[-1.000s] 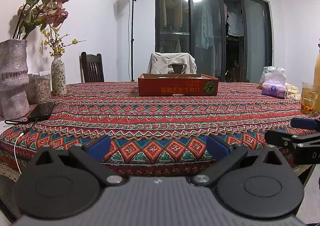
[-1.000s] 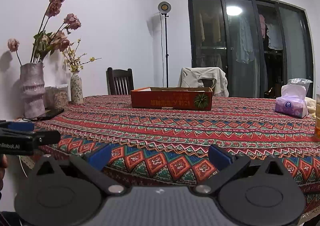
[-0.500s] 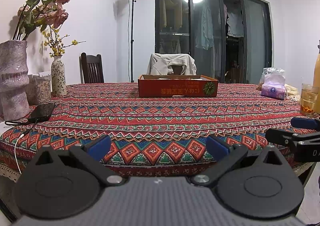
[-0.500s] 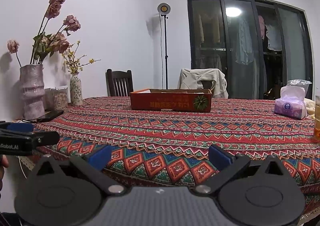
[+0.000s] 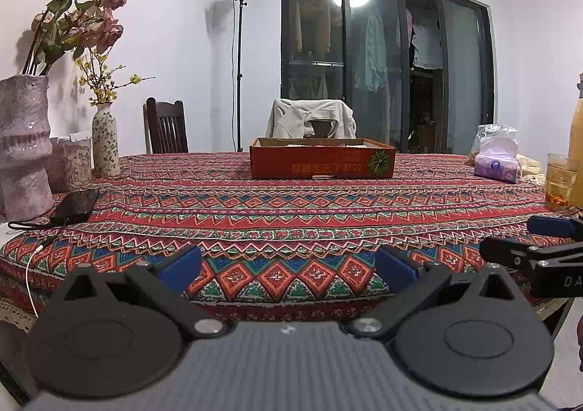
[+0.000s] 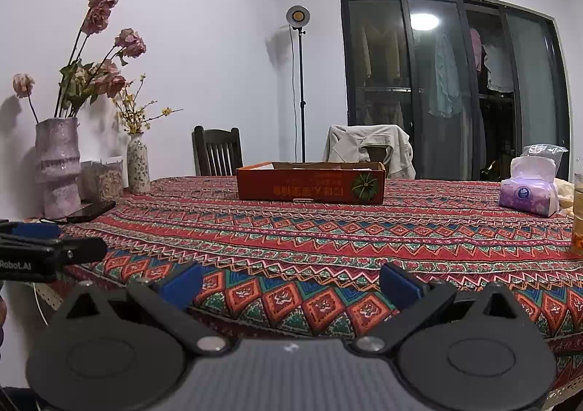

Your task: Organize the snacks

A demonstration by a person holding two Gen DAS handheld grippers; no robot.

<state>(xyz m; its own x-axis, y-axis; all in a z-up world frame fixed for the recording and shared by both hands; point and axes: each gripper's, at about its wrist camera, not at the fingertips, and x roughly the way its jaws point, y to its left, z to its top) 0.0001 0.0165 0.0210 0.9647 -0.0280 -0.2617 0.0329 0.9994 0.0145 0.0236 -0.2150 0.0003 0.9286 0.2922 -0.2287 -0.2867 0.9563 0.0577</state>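
Across the patterned tablecloth (image 5: pixel 291 199) a wide stretch lies bare between the near table edge and the shallow red cardboard box (image 5: pixel 322 163), which sits toward the far side, roughly centred, with a draped chair behind it; its contents cannot be made out from this low angle. Along the left edge stand a large pink vase (image 5: pixel 23 148) and a small floral vase (image 5: pixel 105 141), with a dark phone (image 5: pixel 76 205) lying flat near the corner and a cable trailing off the rim. Toward the right edge are a purple tissue pack (image 5: pixel 497 165) and a glass of amber drink (image 5: pixel 561 185).

Both tools hover just before the near edge, above the hanging cloth. The left gripper (image 5: pixel 288 265) has its blue-padded fingers spread wide, holding nothing and touching nothing. The right gripper (image 6: pixel 291 281) is likewise spread wide and empty, well apart from the box. Each shows at the side of the other's view.
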